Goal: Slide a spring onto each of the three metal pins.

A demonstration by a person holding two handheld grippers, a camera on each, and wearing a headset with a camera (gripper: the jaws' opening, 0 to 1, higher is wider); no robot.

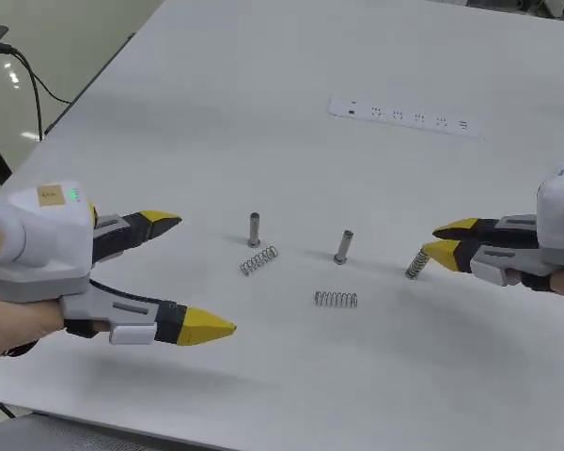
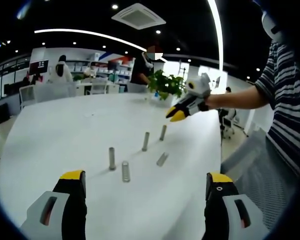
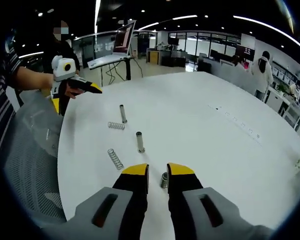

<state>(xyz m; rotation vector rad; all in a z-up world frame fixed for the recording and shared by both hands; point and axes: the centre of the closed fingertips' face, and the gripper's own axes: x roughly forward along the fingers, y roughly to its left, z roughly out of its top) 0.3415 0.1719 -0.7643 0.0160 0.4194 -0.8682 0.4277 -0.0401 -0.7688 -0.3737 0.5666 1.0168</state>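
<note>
Three metal pins are seen in a row on a white table (image 1: pixel 263 113). The right-hand pin (image 1: pixel 416 264) already carries a spring and sits just beyond the tips of the right gripper (image 1: pixel 448 241), whose jaws are parted a little and hold nothing. The middle pin (image 1: pixel 343 246) and the left pin (image 1: pixel 254 228) are bare. A loose spring (image 1: pixel 336 299) lies flat near the middle pin, its long axis pointing roughly toward the right gripper, judged the nearer. A second spring (image 1: pixel 258 261) lies just beside the left pin, closer to the left gripper (image 1: pixel 183 274), which is held wide open and empty
</note>
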